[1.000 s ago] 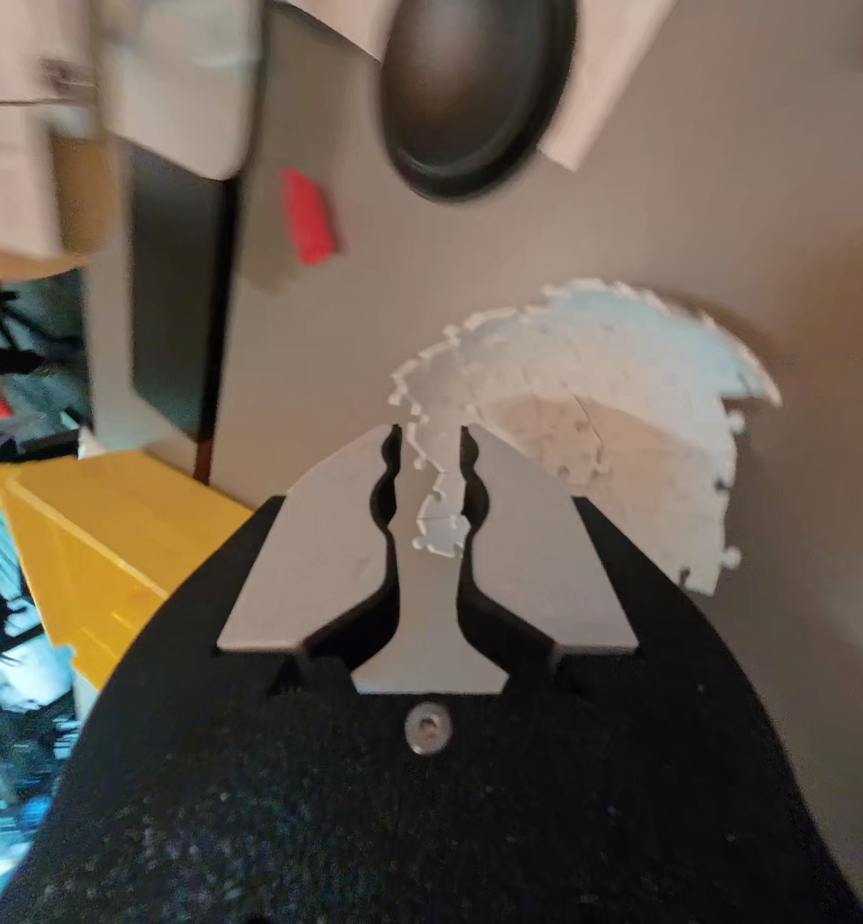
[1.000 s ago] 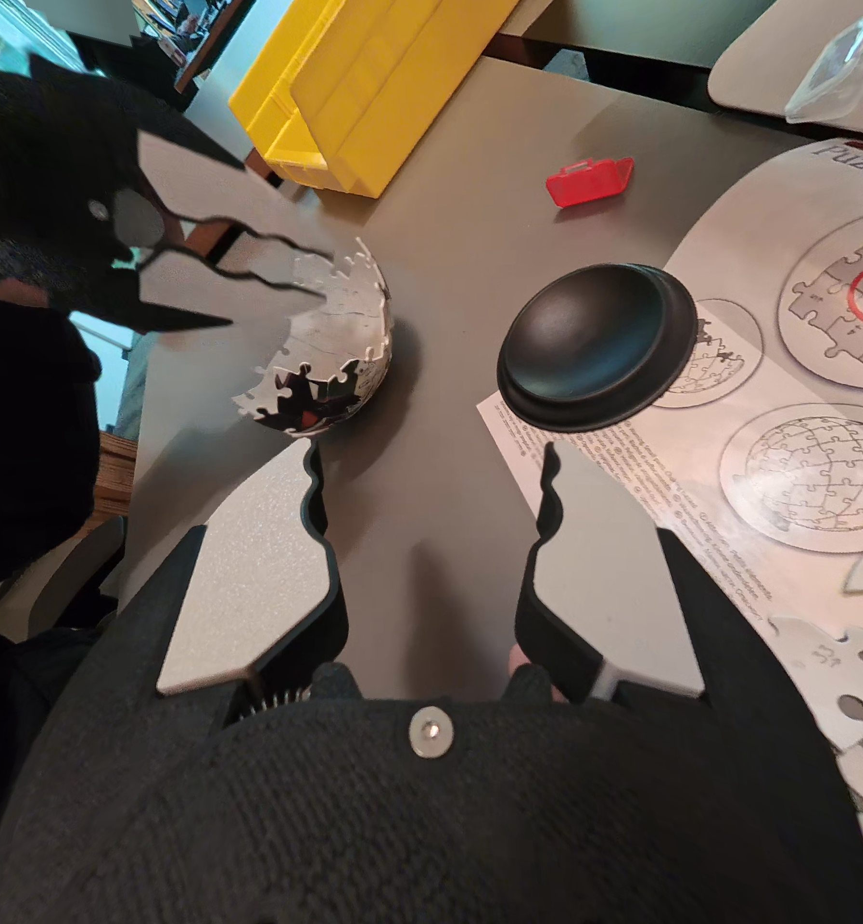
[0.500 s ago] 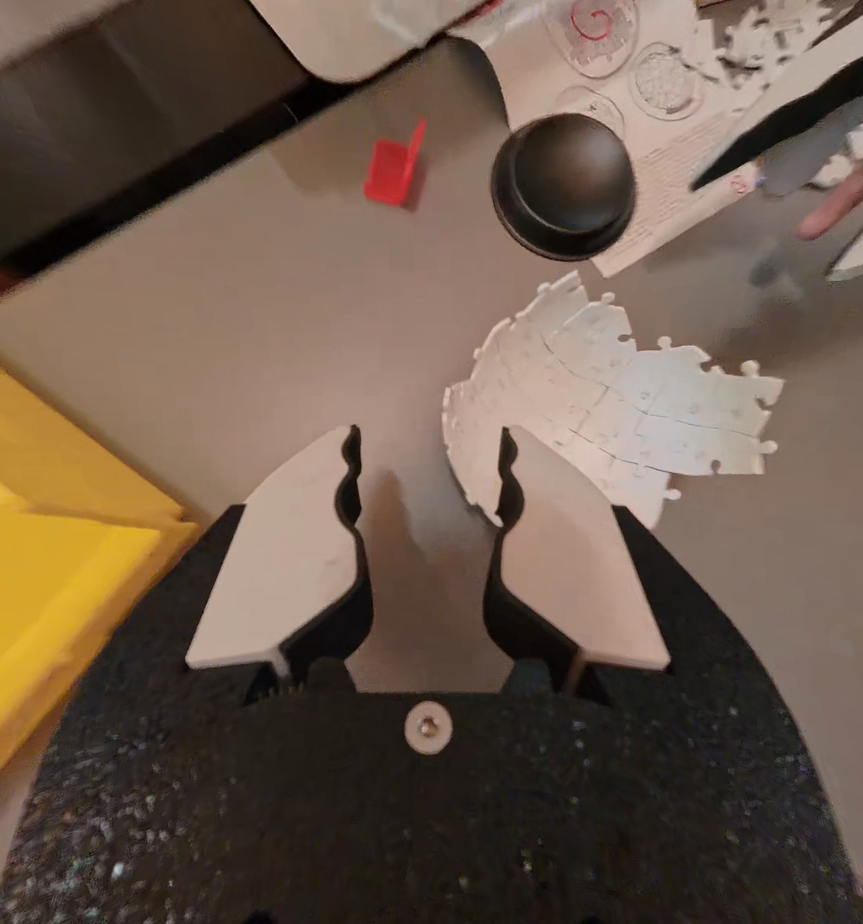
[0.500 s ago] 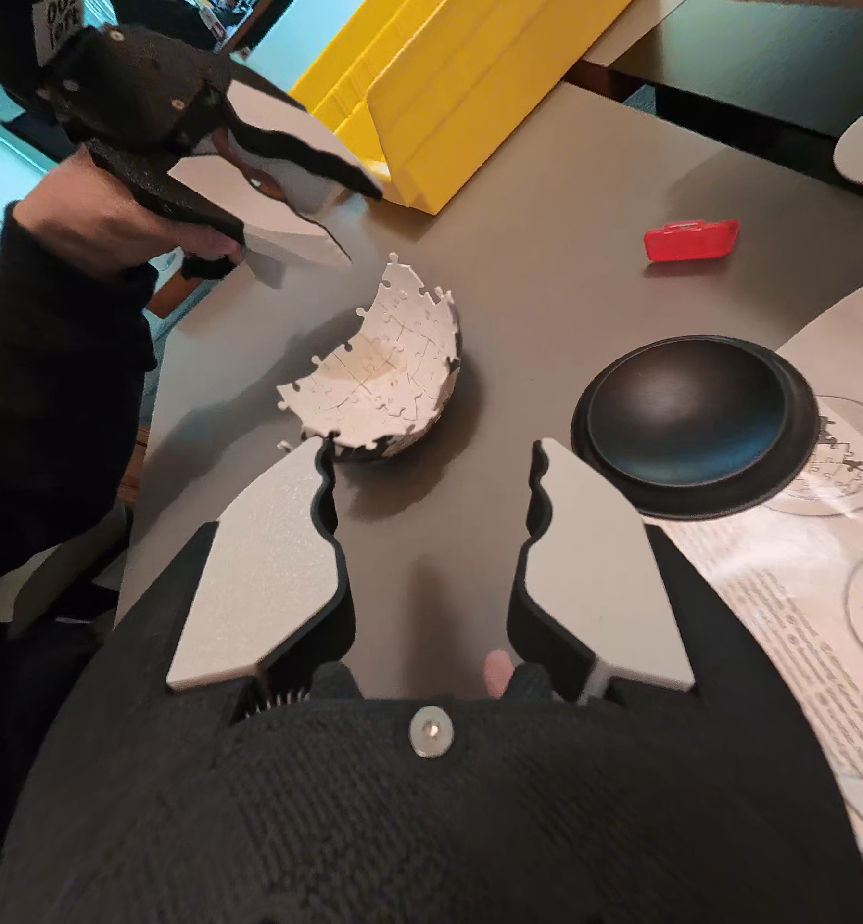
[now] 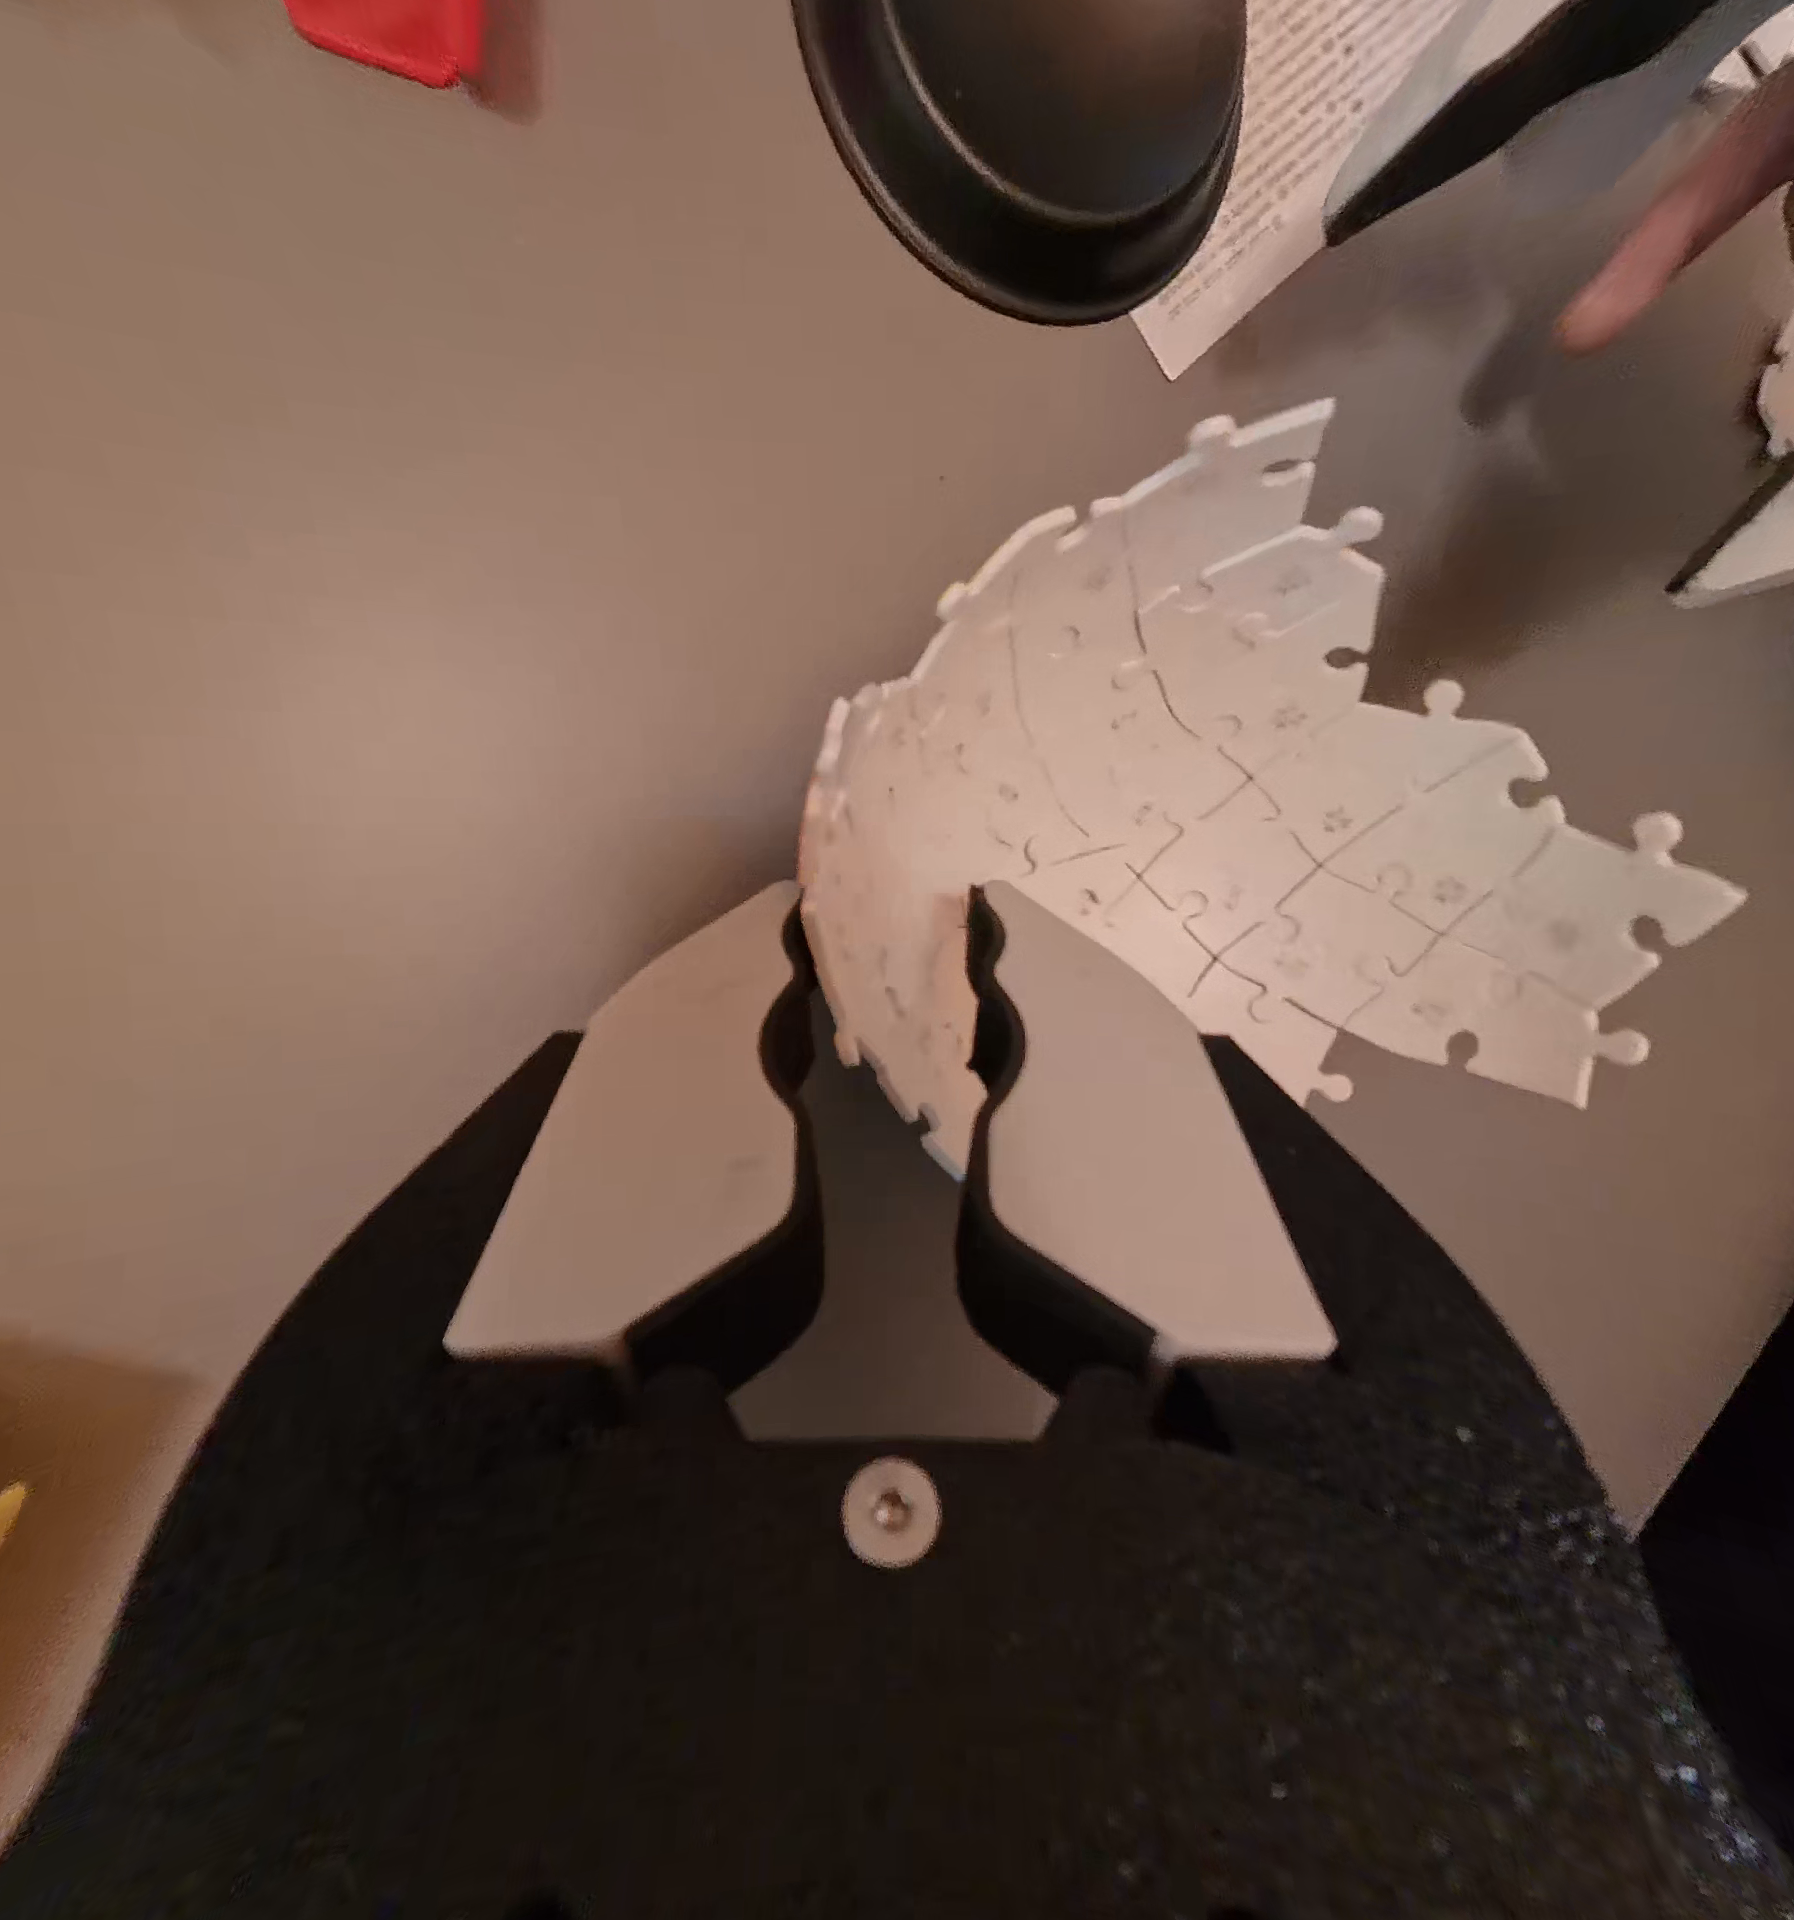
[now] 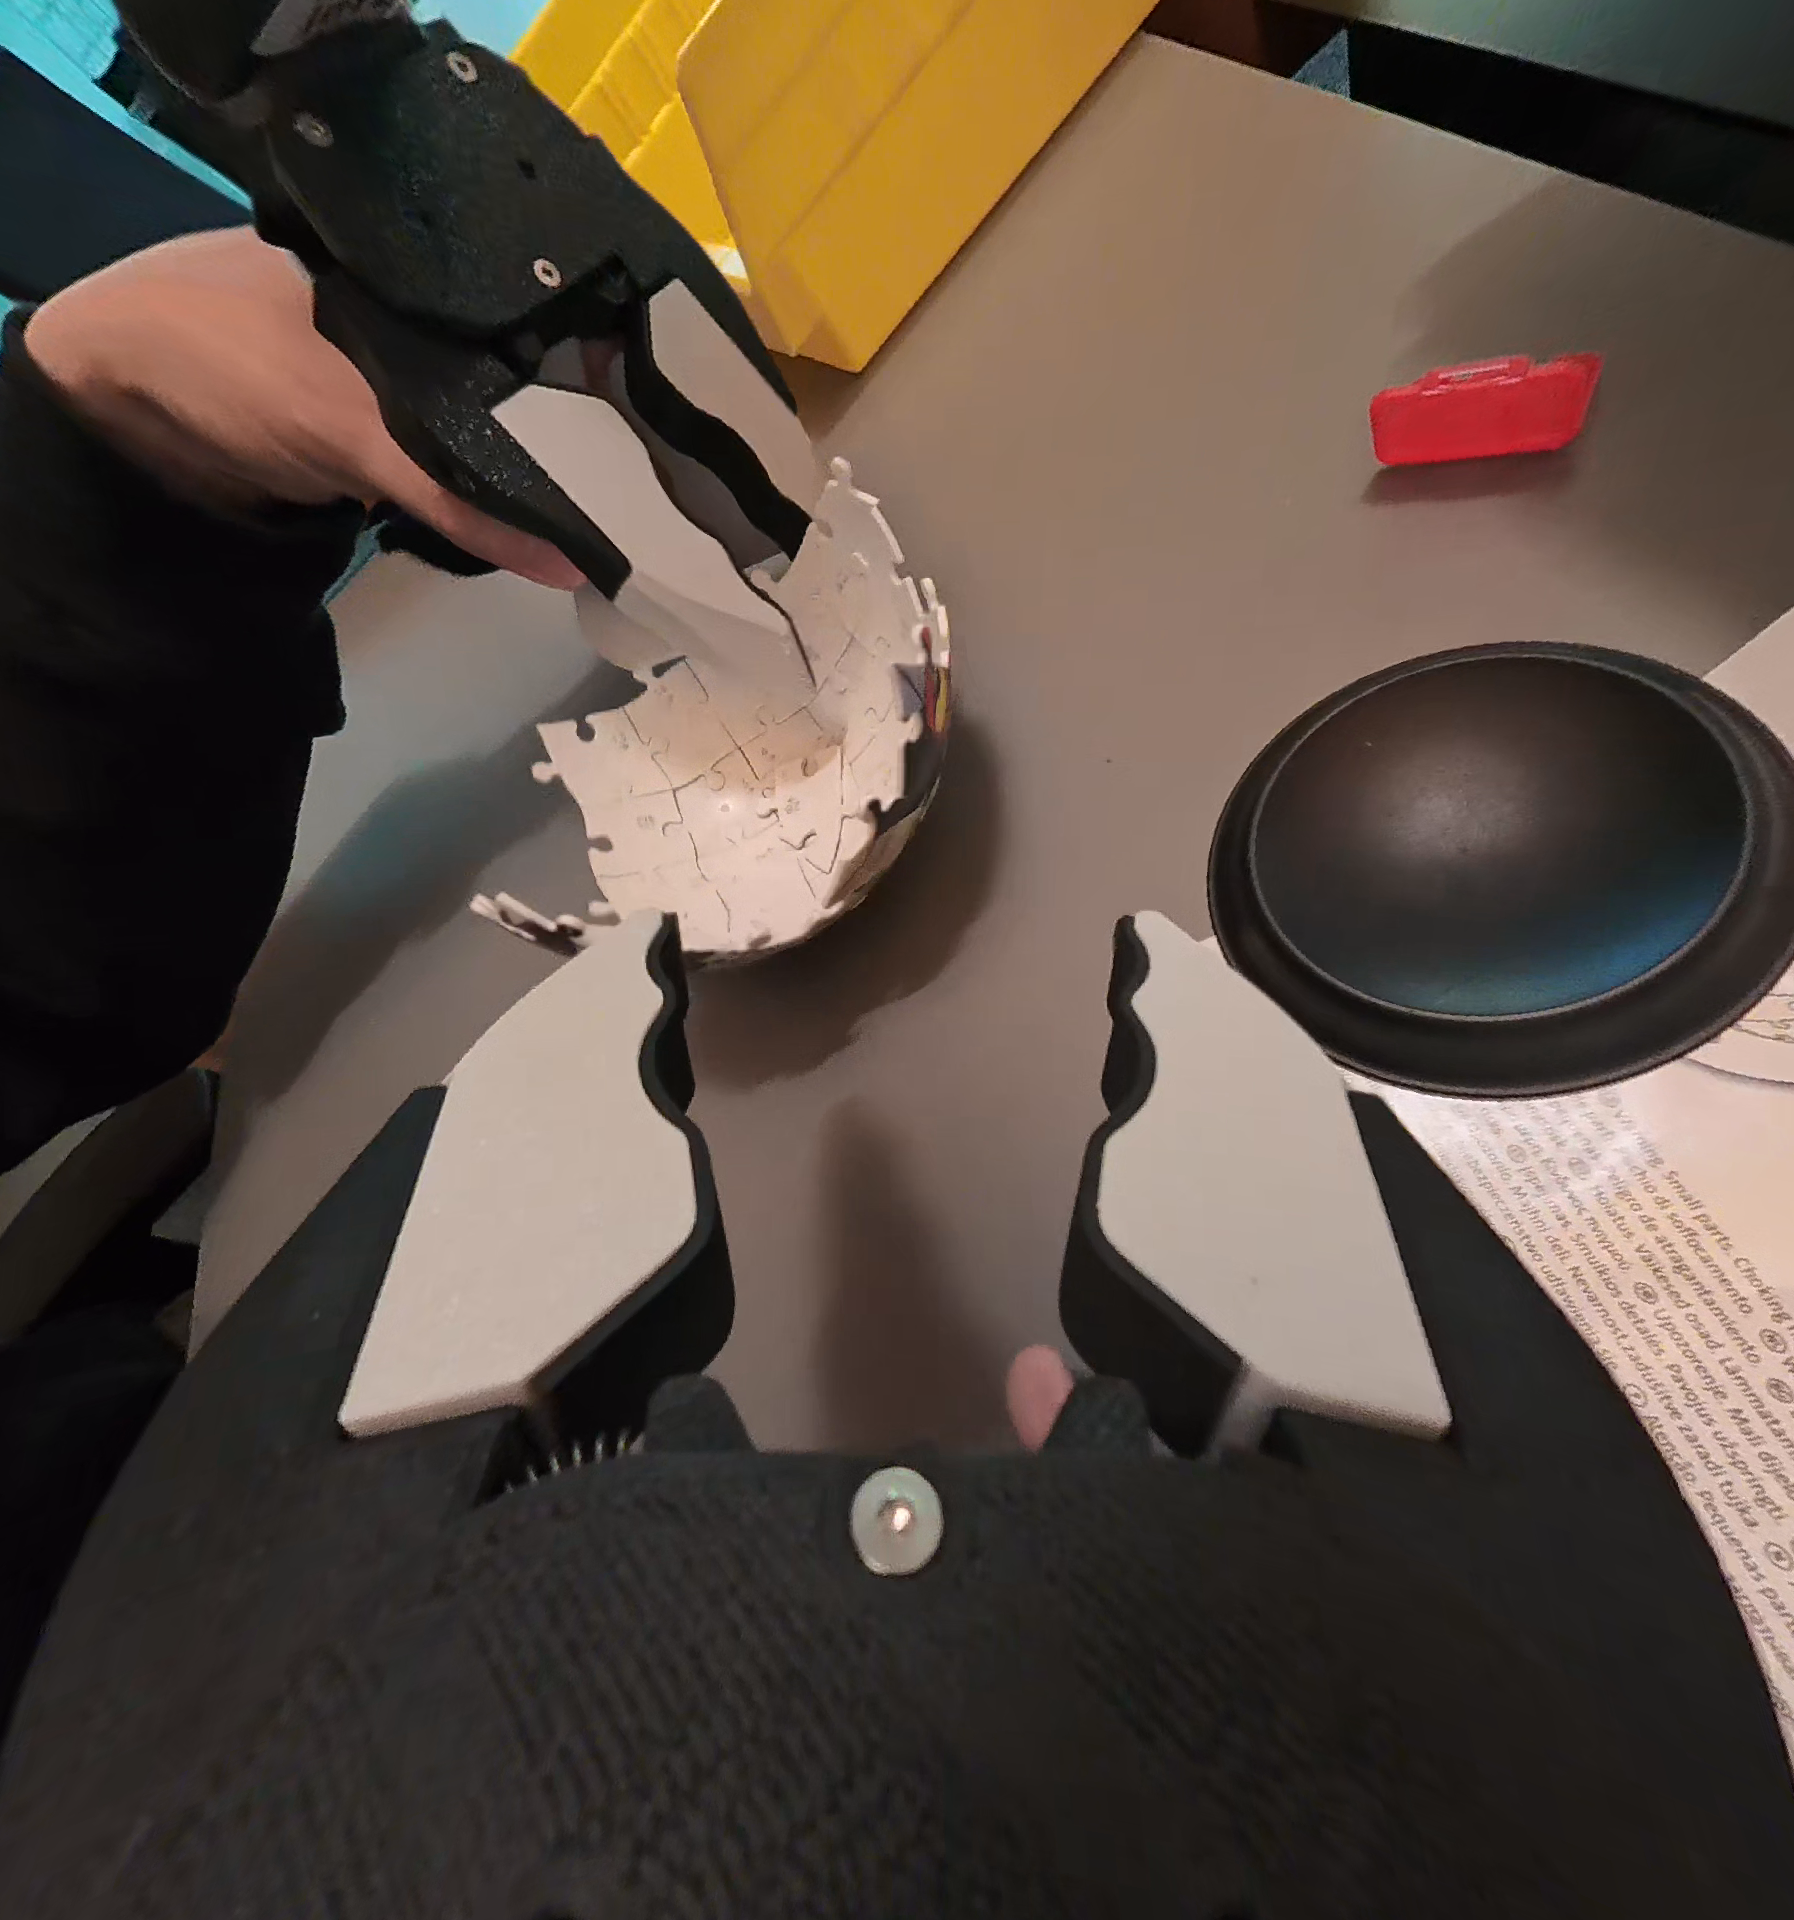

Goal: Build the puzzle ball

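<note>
The left gripper (image 6: pixel 768 592) is straddling the rim of the half-built shell (image 6: pixel 768 790), one finger inside and one outside, narrowly parted; whether it is pinching yet, I cannot tell. The shell is sitting on the grey bench (image 6: pixel 1132 436), beside the black dish (image 6: pixel 1495 862). The right gripper (image 6: pixel 898 956) is hanging wide open and empty. Squeezing the thin, curved, knobbed white pieces could be popping seams apart (that rim looks ragged), or tipping the rounded shell over.
</note>
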